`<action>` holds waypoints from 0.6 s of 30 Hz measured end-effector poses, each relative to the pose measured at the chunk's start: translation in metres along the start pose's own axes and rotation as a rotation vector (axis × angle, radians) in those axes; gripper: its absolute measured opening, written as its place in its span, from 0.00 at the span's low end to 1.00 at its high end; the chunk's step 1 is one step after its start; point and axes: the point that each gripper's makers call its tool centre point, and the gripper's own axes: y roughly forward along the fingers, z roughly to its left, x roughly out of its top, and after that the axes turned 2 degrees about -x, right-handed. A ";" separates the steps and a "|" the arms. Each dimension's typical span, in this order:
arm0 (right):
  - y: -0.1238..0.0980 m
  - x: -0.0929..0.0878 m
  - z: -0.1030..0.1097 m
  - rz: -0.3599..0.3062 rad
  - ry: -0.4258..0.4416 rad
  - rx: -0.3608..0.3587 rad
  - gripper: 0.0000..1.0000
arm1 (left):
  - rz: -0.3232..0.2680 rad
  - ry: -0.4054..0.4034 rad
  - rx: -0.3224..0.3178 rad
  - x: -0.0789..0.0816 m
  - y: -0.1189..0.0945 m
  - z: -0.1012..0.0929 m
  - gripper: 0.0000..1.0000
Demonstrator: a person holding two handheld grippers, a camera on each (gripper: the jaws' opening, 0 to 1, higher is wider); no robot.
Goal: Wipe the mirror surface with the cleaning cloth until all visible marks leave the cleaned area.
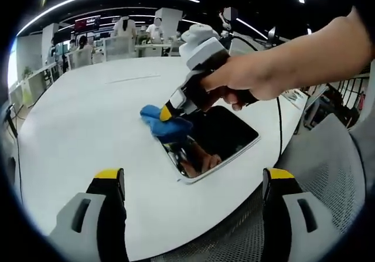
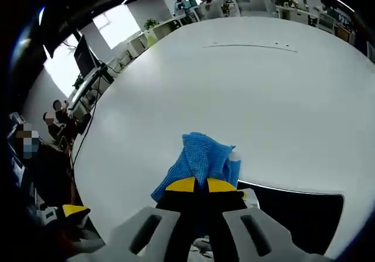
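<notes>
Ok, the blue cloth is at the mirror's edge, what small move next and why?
Probably drag the blue woven cleaning cloth across the dark rectangular mirror toward its far end. The right hand-held gripper pinches the cloth at one corner, most of the glass lies beyond it, and the left hand-held gripper hangs open.

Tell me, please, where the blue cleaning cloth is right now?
The cloth is clamped in the right hand-held gripper, pressed at the mirror's far-left edge on the white table.
</notes>
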 end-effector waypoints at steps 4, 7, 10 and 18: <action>0.000 -0.001 0.000 -0.010 -0.007 -0.002 0.00 | -0.001 -0.002 0.003 0.000 0.000 0.001 0.97; 0.001 0.000 -0.002 -0.011 0.012 0.008 0.00 | 0.001 0.000 0.000 -0.001 0.000 0.001 0.97; -0.001 -0.001 -0.002 -0.008 0.009 0.004 0.00 | 0.001 0.000 0.001 -0.001 0.000 0.001 0.97; -0.006 -0.003 -0.015 -0.010 0.020 -0.007 0.00 | 0.006 0.002 0.000 -0.001 0.001 0.000 0.97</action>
